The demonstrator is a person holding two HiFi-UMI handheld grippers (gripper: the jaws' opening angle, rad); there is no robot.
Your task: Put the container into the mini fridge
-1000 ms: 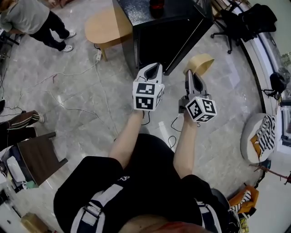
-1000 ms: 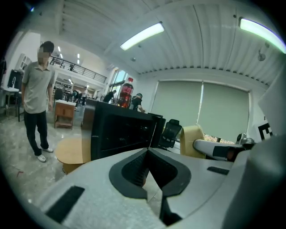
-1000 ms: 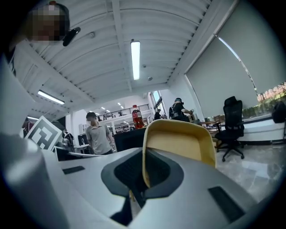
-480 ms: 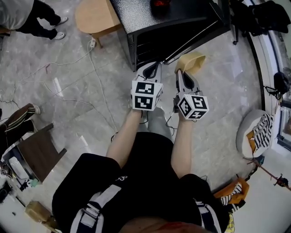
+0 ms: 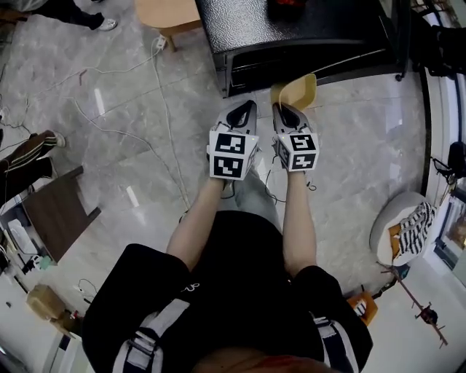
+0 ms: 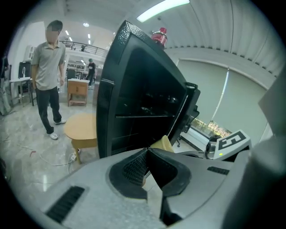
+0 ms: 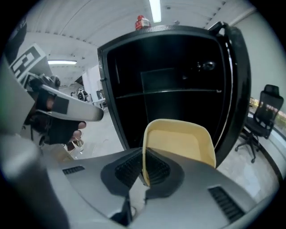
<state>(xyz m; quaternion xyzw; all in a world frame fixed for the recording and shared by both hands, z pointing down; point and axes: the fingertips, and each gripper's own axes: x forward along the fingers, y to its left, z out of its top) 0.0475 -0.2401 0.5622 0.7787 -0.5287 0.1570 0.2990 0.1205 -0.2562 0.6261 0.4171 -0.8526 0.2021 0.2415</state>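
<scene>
A pale yellow container (image 7: 178,138) hangs in front of the black mini fridge (image 7: 170,85), whose door (image 7: 234,89) stands open to the right. My right gripper (image 7: 144,174) is shut on the container's near rim. In the head view the container (image 5: 295,91) sits just below the fridge (image 5: 291,36), ahead of the right gripper (image 5: 285,116). My left gripper (image 5: 244,113) is beside it on the left, shut with nothing between its pads (image 6: 134,167). The fridge's dark shelves (image 6: 138,114) show in the left gripper view too.
A round wooden stool (image 5: 167,13) stands left of the fridge, with white cables (image 5: 156,87) trailing over the marble floor. A red object (image 7: 142,21) sits on the fridge top. A person (image 6: 47,76) stands at the far left. An office chair (image 7: 263,116) is right of the door.
Both grippers and the container have moved closer to the open fridge, and the two grippers have drawn nearer each other. The right gripper keeps its hold on the container.
</scene>
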